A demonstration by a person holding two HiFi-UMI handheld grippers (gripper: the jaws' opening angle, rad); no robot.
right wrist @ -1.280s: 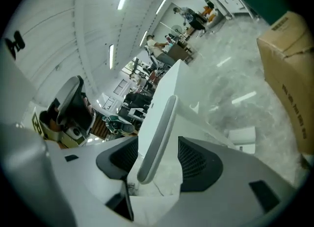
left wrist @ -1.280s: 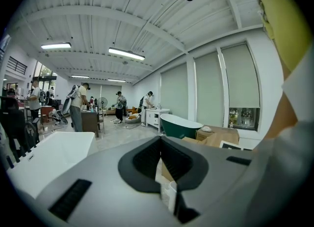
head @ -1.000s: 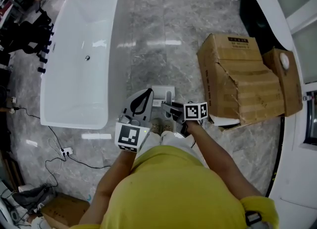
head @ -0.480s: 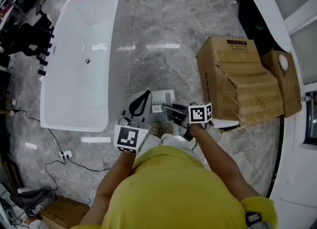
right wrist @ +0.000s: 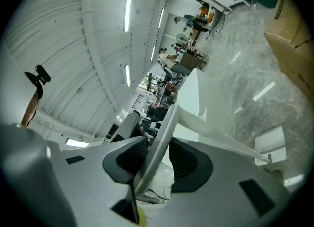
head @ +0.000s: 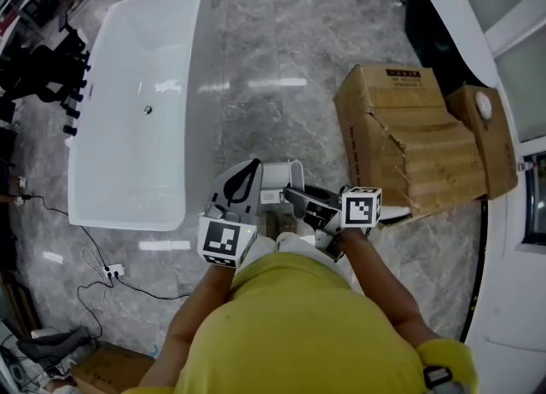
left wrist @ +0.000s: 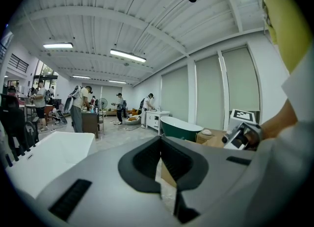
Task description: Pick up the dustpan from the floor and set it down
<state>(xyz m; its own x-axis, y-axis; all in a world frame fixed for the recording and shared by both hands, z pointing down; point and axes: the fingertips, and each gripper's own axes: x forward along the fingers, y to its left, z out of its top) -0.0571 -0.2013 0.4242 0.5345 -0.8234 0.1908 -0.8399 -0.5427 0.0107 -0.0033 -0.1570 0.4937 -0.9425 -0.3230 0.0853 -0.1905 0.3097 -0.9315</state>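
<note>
The white dustpan point(head: 275, 177) hangs off the floor in front of my legs in the head view. My right gripper point(head: 290, 189) has its pads pressed on the dustpan's thin white handle point(right wrist: 158, 150), which runs between the jaws in the right gripper view. The jaws are opening slightly, with the handle still between them. A white square part point(right wrist: 270, 141) shows lower down, toward the floor. My left gripper point(head: 253, 167) is held just left of the dustpan, shut with nothing in it; in the left gripper view its tips point(left wrist: 161, 143) meet.
A long white bathtub point(head: 141, 102) lies on the grey marble floor to the left. Torn cardboard boxes point(head: 409, 141) stand close on the right, with a dark tub point(head: 444, 26) behind them. Cables and a power strip point(head: 111, 263) lie at the lower left. Several people stand far off.
My right gripper has risen with the dustpan and now shows larger and nearer in the head view. The left gripper has stayed where it was.
</note>
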